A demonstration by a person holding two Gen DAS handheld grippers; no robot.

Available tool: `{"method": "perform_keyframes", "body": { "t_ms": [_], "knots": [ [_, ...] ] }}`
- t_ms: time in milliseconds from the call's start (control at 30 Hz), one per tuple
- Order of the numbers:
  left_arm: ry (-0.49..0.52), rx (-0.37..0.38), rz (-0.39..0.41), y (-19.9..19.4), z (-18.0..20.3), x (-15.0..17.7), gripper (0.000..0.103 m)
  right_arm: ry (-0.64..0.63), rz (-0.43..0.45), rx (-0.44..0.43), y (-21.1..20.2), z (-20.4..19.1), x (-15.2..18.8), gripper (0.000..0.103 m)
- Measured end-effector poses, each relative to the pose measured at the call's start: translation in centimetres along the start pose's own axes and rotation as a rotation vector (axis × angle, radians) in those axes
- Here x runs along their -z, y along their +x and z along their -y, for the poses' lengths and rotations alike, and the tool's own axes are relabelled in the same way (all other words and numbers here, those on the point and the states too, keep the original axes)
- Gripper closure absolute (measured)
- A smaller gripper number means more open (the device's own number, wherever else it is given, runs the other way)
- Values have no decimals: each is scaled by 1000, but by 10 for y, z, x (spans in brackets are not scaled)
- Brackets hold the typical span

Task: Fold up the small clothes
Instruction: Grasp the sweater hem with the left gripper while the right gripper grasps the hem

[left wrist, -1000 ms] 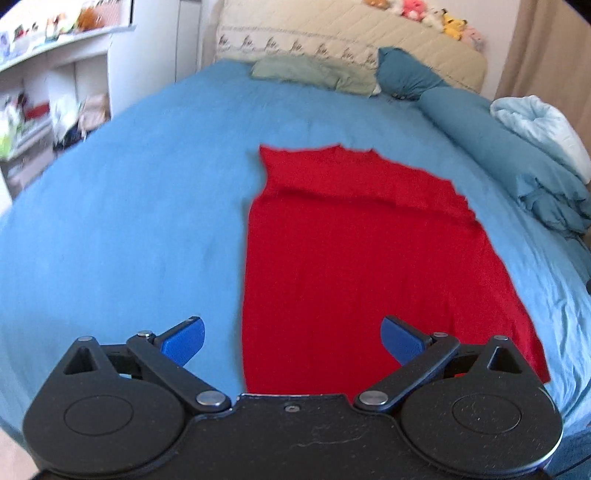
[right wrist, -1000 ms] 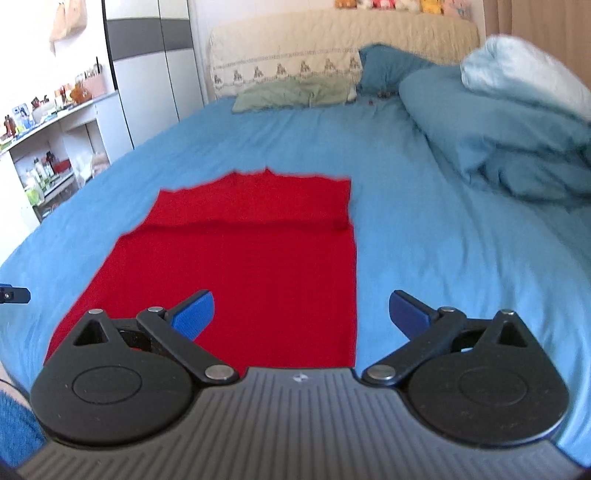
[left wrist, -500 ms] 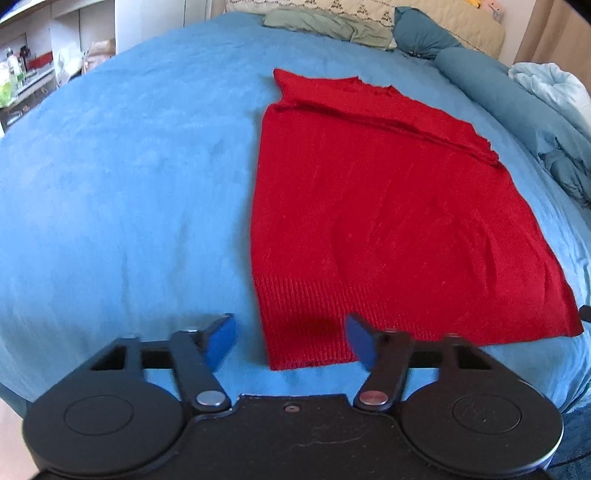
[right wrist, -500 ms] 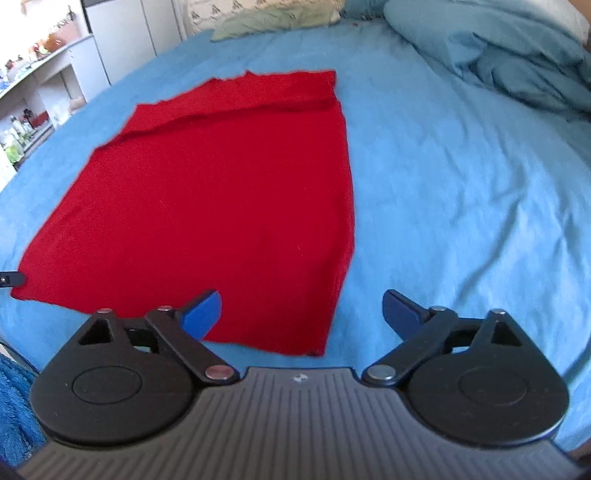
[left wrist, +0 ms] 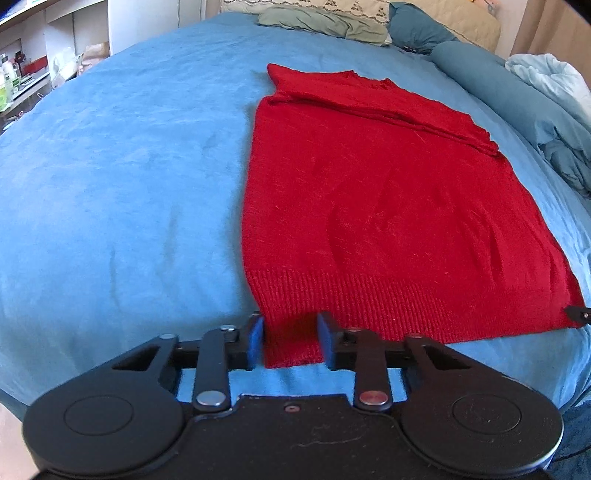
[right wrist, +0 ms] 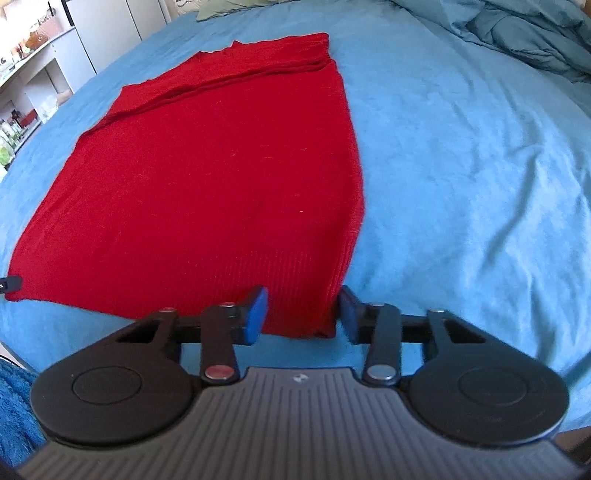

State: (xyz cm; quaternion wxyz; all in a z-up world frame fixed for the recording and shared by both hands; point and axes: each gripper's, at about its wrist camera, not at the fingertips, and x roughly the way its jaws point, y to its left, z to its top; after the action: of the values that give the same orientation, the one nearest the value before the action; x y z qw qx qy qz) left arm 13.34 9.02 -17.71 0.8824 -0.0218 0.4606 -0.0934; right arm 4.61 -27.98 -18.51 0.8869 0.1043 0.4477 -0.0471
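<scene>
Red sweater (left wrist: 369,206) flat on blue bedspread (left wrist: 129,184); both grippers' fingers parted, straddling hem corners; shelves (right wrist: 33,74) behind.

Place: a bedroom in a home
Bed: wide blue bedsheet (left wrist: 122,177) covers the mattress
Headboard: quilted beige headboard (left wrist: 458,18) at the far end
Pillows: green pillow (left wrist: 321,26) and teal pillow (left wrist: 417,31) against it
Bedding: bunched blue duvet (right wrist: 524,33) along one side
Storage: white shelves (left wrist: 33,70) with small household items beside the bed
</scene>
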Motion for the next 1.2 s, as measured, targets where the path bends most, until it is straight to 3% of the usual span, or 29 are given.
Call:
{"method": "perform_keyframes", "body": {
  "t_ms": [100, 200, 400, 633, 800, 967, 1200],
  "knots": [
    [8, 0, -8, 3, 6, -2, 96, 10, 10, -5, 2, 0, 0, 67],
    [2, -7, -11, 2, 8, -3, 97, 14, 22, -4, 0, 1, -1, 80],
    [-9, -6, 41, -18, 5, -12, 97, 30, 51, -18, -14, 4, -5, 82],
    [-51, 27, 161, -57, 3, -57, 98, 70, 124, -80, -50, 9, -44, 82],
    [-87, 41, 254, -65, 6, -118, 98, 142, 171, -156, -68, 16, -110, 82],
    [-88, 21, 343, -47, 15, -200, 99, 128, 264, -173, -65, 14, -205, 82],
    [-51, -74, 396, 31, 31, -309, 99, 131, 291, -94, 9, -2, -338, 82]
  ]
}}
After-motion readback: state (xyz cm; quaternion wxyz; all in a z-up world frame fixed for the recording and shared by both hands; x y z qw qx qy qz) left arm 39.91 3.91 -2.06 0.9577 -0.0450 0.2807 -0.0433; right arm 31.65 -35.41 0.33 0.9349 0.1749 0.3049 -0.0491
